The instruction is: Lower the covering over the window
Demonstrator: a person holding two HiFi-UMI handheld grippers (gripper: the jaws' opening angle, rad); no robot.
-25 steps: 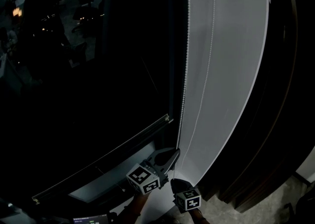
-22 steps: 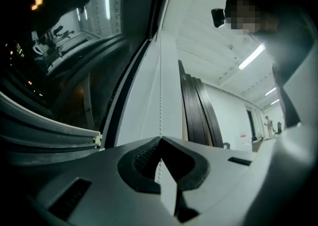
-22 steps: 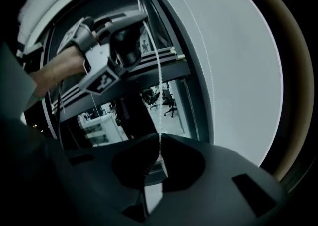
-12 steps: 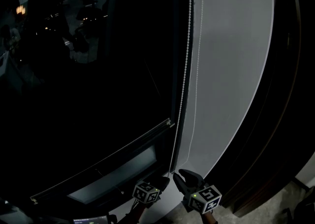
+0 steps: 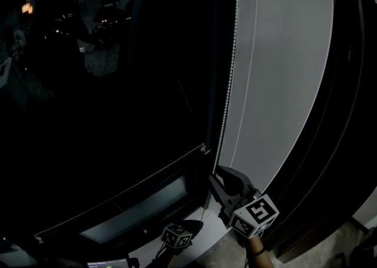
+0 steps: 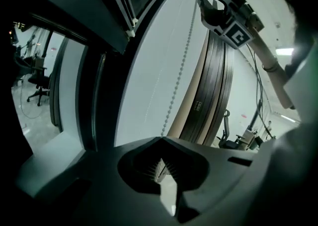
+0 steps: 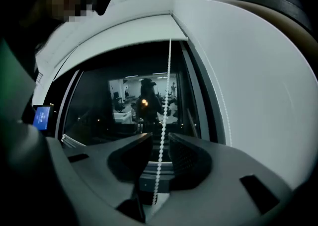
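Chain hangs between the narrowly parted jaws of right gripper; left gripper, lower, pinches it beside window.

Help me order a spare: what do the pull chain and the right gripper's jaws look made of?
The pull chain: small white matte beads, evenly strung; likely plastic, possibly coated metal. The right gripper jaws: dark grey, matte, finely ribbed inner faces; probably moulded or printed plastic.

Dim overall, dark reflective window, fisheye-curved edges
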